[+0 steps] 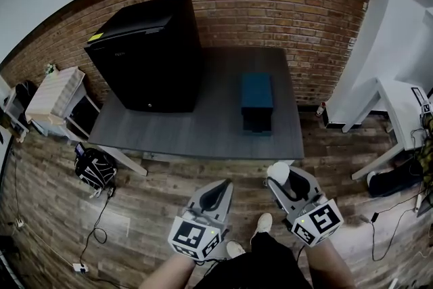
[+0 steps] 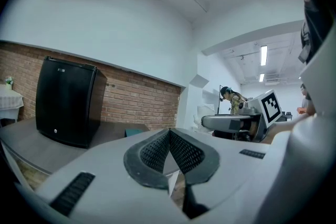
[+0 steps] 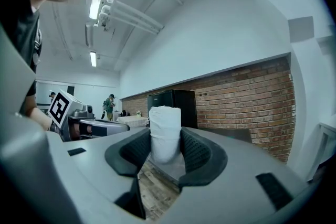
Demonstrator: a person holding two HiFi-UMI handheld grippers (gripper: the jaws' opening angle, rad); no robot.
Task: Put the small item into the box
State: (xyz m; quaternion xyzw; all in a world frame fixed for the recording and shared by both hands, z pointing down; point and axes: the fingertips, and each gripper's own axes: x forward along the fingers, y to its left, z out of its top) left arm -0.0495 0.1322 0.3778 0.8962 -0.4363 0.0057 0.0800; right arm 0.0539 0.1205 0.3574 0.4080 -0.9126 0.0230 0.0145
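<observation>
My right gripper [image 1: 279, 177] is shut on a small white roll [image 1: 278, 171], which stands upright between the pads [image 3: 165, 118]. My left gripper [image 1: 218, 188] is shut with nothing between its pads, which meet at the tip [image 2: 169, 134]. Both grippers hover over the wooden floor, short of the near edge of the grey table [image 1: 203, 125]. A blue box [image 1: 257, 95] sits on the table's right half, apart from both grippers. A large black cabinet [image 1: 150, 54] fills the table's left half, and it also shows in the right gripper view [image 3: 173, 102].
A brick wall [image 1: 270, 7] runs behind the table. A white desk [image 1: 399, 112] stands at the right, a white stand [image 1: 57, 95] at the left. A black bag [image 1: 95, 167] and cables [image 1: 98, 227] lie on the floor. A person [image 2: 231, 99] stands far off.
</observation>
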